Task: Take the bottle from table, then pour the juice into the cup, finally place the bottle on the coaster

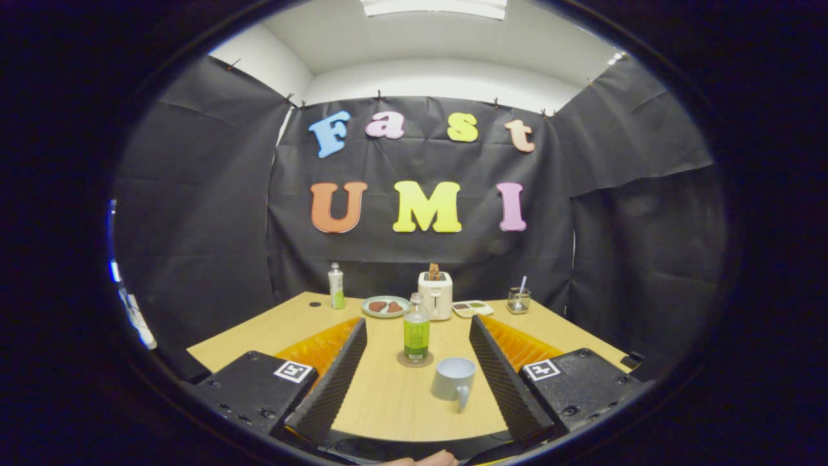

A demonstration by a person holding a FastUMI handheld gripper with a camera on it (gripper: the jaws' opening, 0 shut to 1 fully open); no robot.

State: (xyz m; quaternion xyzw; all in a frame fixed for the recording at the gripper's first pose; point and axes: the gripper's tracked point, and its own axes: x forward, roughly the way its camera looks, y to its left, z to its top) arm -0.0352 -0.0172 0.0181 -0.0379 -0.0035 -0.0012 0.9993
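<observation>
The tongs (417, 362) are held wide and empty, lined up on the bottle (416, 335), which stands on the coaster (414, 360) mid-bench, the cup (453, 379) just beside it.

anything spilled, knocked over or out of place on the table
Nothing stands out. The bottle stands upright on the coaster, the cup sits upright beside it, no spill shows on the table, and the gripper fingers are open.
</observation>
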